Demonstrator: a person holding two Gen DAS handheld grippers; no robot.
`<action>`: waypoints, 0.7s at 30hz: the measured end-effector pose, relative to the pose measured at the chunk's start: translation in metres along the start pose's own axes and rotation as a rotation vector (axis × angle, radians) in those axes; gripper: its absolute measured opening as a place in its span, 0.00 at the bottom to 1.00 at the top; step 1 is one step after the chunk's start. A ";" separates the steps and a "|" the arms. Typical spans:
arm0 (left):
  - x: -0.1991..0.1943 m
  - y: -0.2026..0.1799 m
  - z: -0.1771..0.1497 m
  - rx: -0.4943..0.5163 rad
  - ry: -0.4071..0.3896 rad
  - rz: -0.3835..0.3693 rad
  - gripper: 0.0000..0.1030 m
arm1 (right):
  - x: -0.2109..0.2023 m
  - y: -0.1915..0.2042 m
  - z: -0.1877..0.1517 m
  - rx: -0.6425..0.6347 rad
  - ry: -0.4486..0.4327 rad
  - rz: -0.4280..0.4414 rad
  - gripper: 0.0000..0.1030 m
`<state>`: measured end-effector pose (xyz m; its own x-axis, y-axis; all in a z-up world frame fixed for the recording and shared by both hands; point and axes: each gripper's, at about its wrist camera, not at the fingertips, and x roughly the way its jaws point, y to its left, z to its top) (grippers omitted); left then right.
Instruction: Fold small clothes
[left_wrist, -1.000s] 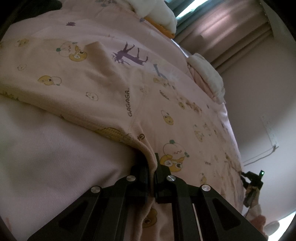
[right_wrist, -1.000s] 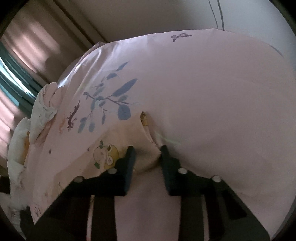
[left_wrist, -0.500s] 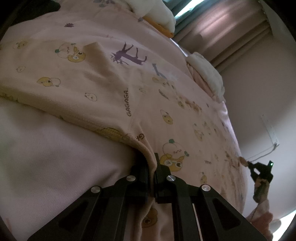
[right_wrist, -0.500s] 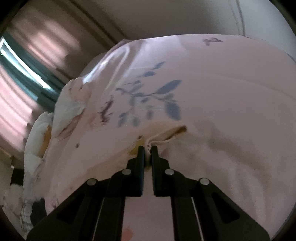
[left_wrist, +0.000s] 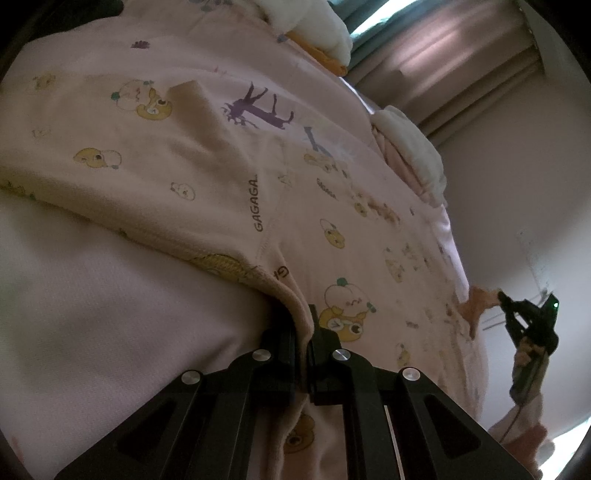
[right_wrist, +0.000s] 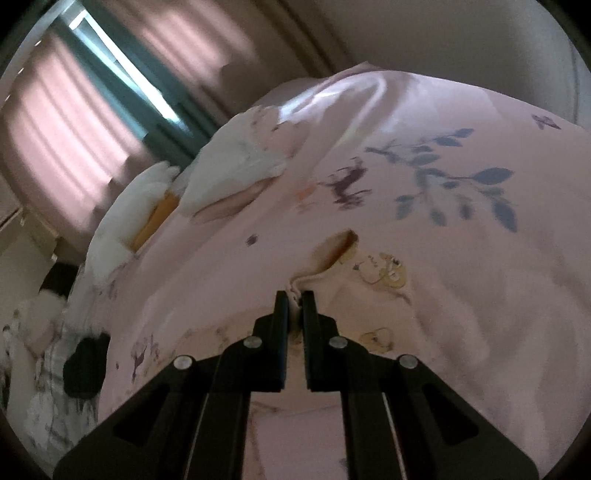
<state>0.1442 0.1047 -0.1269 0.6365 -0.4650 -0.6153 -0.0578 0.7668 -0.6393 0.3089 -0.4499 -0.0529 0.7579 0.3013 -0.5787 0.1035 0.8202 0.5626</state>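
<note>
Hem of the cartoon-print baby garment swallowed between the shut left gripper, lower part cut off by the bottom edge. Far right, right gripper small and blurred, its grip hard to make out. Pinched cloth edge inside the right gripper hidden. Dark object near the bed's left edge too blurred to name.

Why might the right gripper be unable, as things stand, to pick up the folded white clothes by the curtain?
Probably not able: the right gripper is shut on the garment's edge, so its fingers are occupied; the white clothes lie further across the bed.
</note>
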 end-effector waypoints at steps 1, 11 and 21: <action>0.000 0.001 0.000 0.000 0.000 -0.001 0.09 | 0.003 0.006 -0.003 -0.008 0.002 0.019 0.07; 0.001 0.006 0.004 -0.014 0.002 -0.020 0.09 | 0.046 0.069 -0.043 -0.065 0.098 0.174 0.07; 0.002 0.004 0.006 -0.013 0.003 -0.015 0.09 | 0.105 0.132 -0.099 -0.060 0.230 0.278 0.07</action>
<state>0.1499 0.1093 -0.1285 0.6347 -0.4780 -0.6072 -0.0584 0.7538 -0.6545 0.3380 -0.2618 -0.0978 0.5865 0.6125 -0.5299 -0.1293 0.7167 0.6853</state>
